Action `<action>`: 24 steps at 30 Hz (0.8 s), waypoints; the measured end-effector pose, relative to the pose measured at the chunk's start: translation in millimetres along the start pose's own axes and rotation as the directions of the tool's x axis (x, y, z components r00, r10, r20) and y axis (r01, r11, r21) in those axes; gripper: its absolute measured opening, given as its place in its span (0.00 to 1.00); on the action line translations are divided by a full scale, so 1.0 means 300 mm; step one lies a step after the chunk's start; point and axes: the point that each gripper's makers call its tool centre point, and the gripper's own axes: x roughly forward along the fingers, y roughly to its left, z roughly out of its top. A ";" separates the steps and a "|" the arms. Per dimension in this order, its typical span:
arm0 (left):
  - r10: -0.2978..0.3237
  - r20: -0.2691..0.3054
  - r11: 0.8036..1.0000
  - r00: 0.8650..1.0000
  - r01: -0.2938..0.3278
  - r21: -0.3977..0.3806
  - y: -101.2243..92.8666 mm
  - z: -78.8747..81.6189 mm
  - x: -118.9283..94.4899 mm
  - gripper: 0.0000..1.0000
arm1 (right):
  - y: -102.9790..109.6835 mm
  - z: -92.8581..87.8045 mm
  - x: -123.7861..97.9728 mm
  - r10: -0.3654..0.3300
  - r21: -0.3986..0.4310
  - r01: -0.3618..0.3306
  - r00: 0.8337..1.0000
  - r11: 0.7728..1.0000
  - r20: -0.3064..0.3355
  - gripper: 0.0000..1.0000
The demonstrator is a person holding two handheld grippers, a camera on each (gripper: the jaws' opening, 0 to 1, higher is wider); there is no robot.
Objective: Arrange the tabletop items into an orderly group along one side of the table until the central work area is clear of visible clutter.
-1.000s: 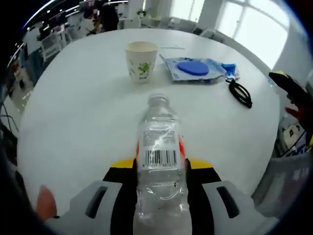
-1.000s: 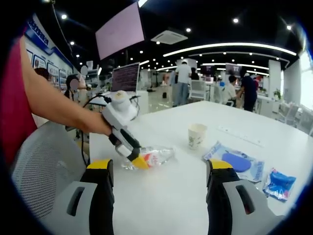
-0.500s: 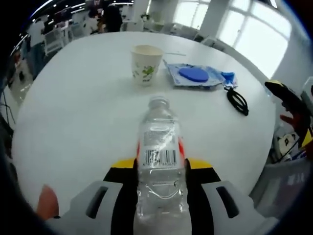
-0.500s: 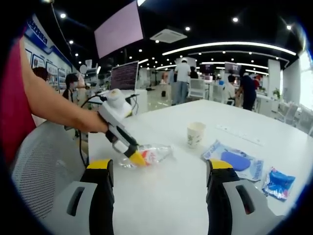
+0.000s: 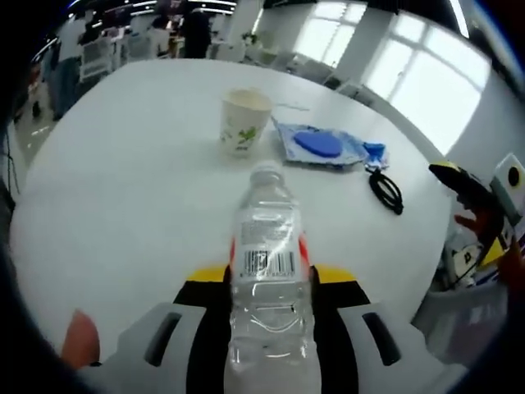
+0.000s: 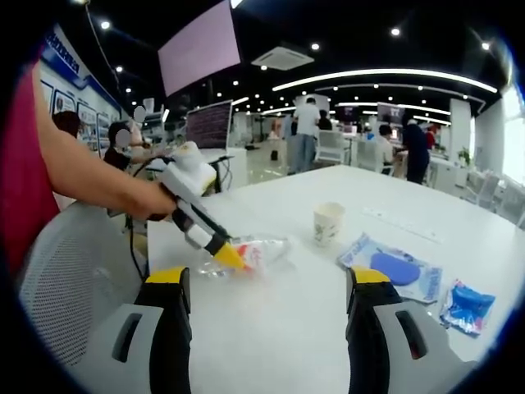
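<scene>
My left gripper (image 5: 271, 287) keeps fingers clamped on clear bottle (image 5: 267, 246); since a second ago bottle raised off surface (image 5: 123, 164), tilted more steeply in right gripper view. Cup (image 5: 244, 121), blue pack (image 5: 321, 144), black loop (image 5: 385, 190) unmoved, grouped toward far side. Broad bare surface between bottle and cup; near edge just behind. My right gripper (image 6: 267, 328) fingers spread, holding nothing.

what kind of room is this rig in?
Likely an open-plan office or demo hall: a wall screen hangs overhead, ceiling spotlights dot a dark ceiling, and people stand among desks behind the white table.
</scene>
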 end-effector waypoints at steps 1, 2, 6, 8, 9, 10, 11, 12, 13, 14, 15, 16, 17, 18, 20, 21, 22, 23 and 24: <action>-0.007 0.006 1.000 1.000 0.007 0.000 -0.008 0.006 -0.003 0.35 | -0.001 0.000 0.000 0.000 0.001 0.000 1.000 1.000 0.000 0.78; -0.015 0.011 1.000 1.000 0.015 -0.002 -0.014 0.011 -0.006 0.35 | -0.003 -0.001 -0.001 -0.002 0.001 0.002 1.000 1.000 -0.001 0.78; -0.050 0.049 0.999 0.998 0.051 -0.020 -0.047 0.043 -0.030 0.35 | -0.015 0.014 -0.006 -0.008 0.011 0.008 1.000 1.000 0.014 0.77; -0.074 0.076 0.997 0.994 0.075 -0.016 -0.076 0.071 -0.050 0.35 | -0.022 0.025 -0.008 -0.014 0.013 0.013 1.000 1.000 0.020 0.77; -0.079 0.084 0.997 0.993 0.080 -0.011 -0.083 0.079 -0.057 0.35 | -0.025 0.029 -0.008 -0.018 0.008 0.018 1.000 1.000 0.021 0.77; -0.091 0.099 0.996 0.991 0.092 -0.002 -0.097 0.094 -0.068 0.35 | -0.028 0.035 -0.008 -0.021 0.003 0.021 1.000 1.000 0.021 0.77; -0.101 0.110 0.995 0.989 0.102 0.001 -0.108 0.103 -0.076 0.35 | -0.031 0.042 -0.008 -0.022 0.000 0.022 0.999 1.000 0.023 0.77; -0.111 0.119 0.994 0.987 0.111 0.004 -0.119 0.111 -0.085 0.35 | -0.033 0.048 -0.008 -0.024 -0.003 0.024 0.999 1.000 0.025 0.77; -0.120 0.135 0.993 0.984 0.120 0.012 -0.127 0.123 -0.092 0.35 | -0.034 0.053 -0.009 -0.025 -0.005 0.025 0.999 1.000 0.027 0.76; -0.129 0.146 0.992 0.981 0.128 0.016 -0.135 0.132 -0.101 0.35 | -0.036 0.058 -0.009 -0.025 -0.007 0.025 0.999 1.000 0.028 0.76; -0.143 0.156 0.990 0.977 0.143 0.017 -0.149 0.144 -0.114 0.35 | -0.039 0.064 -0.012 -0.028 -0.014 0.028 0.999 1.000 0.027 0.76; -0.153 0.169 0.988 0.974 0.152 0.022 -0.158 0.154 -0.121 0.35 | -0.044 0.072 -0.015 -0.030 -0.016 0.030 0.999 0.999 0.027 0.76; -0.164 0.182 0.986 0.970 0.162 0.026 -0.172 0.165 -0.136 0.35 | -0.048 0.083 -0.020 -0.028 -0.006 0.029 0.999 1.000 0.036 0.76; -0.175 0.190 0.985 0.966 0.173 0.030 -0.183 0.173 -0.145 0.35 | -0.054 0.112 -0.028 -0.027 0.022 0.026 0.997 0.999 0.070 0.76; -0.200 0.218 0.980 0.955 0.196 0.040 -0.208 0.198 -0.166 0.35 | -0.069 0.155 -0.047 -0.032 0.049 0.026 0.994 0.998 0.107 0.75; -0.217 0.235 0.976 0.948 0.213 0.040 -0.225 0.211 -0.181 0.35 | -0.077 0.174 -0.055 -0.034 0.054 0.028 0.992 0.998 0.120 0.75; -0.232 0.249 0.973 0.940 0.228 0.044 -0.239 0.222 -0.192 0.35 | -0.086 0.203 -0.068 -0.035 0.063 0.026 0.990 0.998 0.138 0.74; -0.260 0.277 0.965 0.925 0.254 0.060 -0.262 0.242 -0.209 0.35 | -0.091 0.223 -0.075 -0.034 0.065 0.024 0.988 0.998 0.149 0.74; -0.266 0.284 0.964 0.921 0.259 0.061 -0.268 0.247 -0.215 0.35 | -0.097 0.248 -0.084 -0.031 0.072 0.019 0.985 0.997 0.168 0.72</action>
